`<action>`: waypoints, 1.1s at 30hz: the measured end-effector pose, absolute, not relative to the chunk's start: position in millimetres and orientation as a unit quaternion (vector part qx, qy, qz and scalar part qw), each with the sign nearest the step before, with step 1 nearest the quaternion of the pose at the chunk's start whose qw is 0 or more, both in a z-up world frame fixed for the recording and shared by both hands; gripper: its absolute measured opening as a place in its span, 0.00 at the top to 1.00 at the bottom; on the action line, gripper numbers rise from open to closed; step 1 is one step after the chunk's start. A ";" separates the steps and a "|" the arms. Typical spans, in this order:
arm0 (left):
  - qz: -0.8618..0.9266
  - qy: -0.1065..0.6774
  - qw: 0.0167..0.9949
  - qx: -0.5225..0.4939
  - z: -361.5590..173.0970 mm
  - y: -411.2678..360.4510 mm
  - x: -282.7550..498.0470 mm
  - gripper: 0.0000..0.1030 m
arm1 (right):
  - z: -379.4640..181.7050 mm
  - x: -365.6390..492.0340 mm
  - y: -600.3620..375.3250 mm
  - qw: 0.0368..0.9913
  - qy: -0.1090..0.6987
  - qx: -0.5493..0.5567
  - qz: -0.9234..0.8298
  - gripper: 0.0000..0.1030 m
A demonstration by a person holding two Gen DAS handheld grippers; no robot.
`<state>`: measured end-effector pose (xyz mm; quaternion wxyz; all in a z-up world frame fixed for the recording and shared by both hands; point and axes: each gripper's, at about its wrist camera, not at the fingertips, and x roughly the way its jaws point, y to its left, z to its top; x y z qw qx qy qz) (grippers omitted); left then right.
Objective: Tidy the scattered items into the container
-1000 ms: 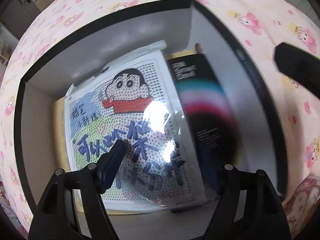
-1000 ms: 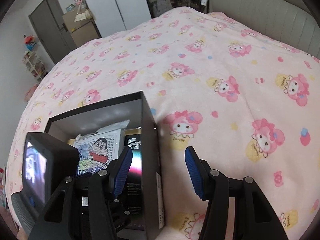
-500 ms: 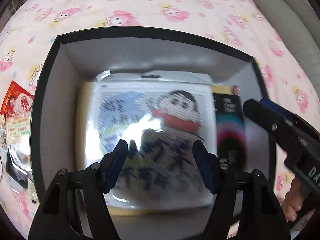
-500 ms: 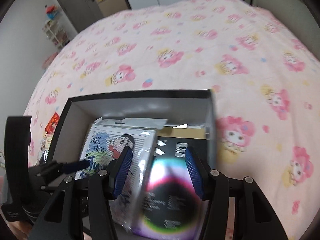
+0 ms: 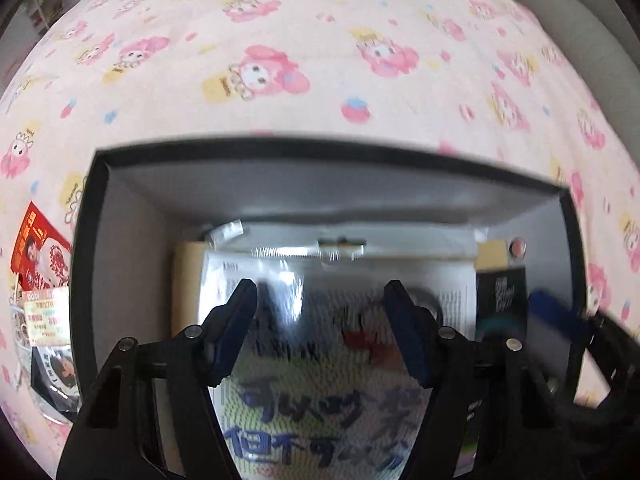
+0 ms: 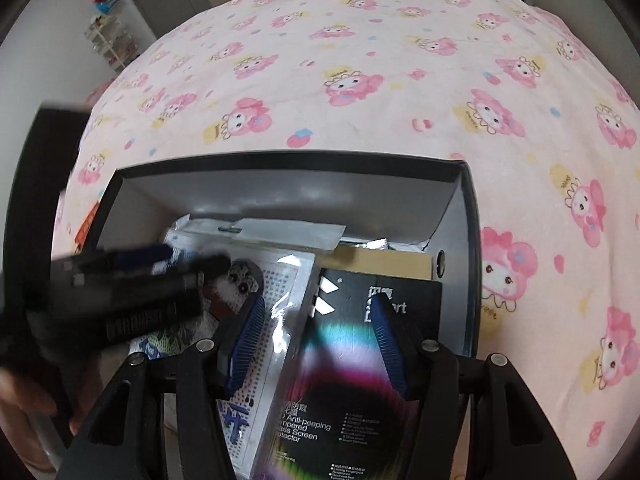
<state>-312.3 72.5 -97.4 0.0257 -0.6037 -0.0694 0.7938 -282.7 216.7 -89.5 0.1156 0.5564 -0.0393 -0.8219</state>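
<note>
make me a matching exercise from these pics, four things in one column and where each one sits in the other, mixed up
Things:
1. cartoon sheet
2. screen protector pack
3. red leaflet
4. black box

Places:
A. on the bedspread, outside the box's left wall
B. in the box, along its right side
C. on the pink bedspread, holding the packed things
D. in the box, under the left claw

Pairs: 1-D, 2-B, 3-A, 4-C
</note>
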 end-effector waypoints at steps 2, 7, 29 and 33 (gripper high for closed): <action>0.800 -0.080 0.037 -0.594 -96.7 72.8 -317.3 0.36 | -87.6 -279.3 211.0 0.144 -0.040 0.556 -0.818 0.50; 0.790 -0.069 0.056 -0.607 -117.5 96.2 -346.9 0.36 | -101.3 -280.3 199.1 0.169 -0.035 0.571 -0.802 0.50; 0.787 -0.061 0.049 -0.613 -113.8 61.7 -309.0 0.35 | -114.1 -295.7 205.9 0.253 -0.092 0.609 -0.746 0.44; 0.798 -0.053 0.075 -0.596 -106.7 73.9 -302.2 0.36 | -96.4 -303.6 236.1 0.189 -0.105 0.575 -0.789 0.50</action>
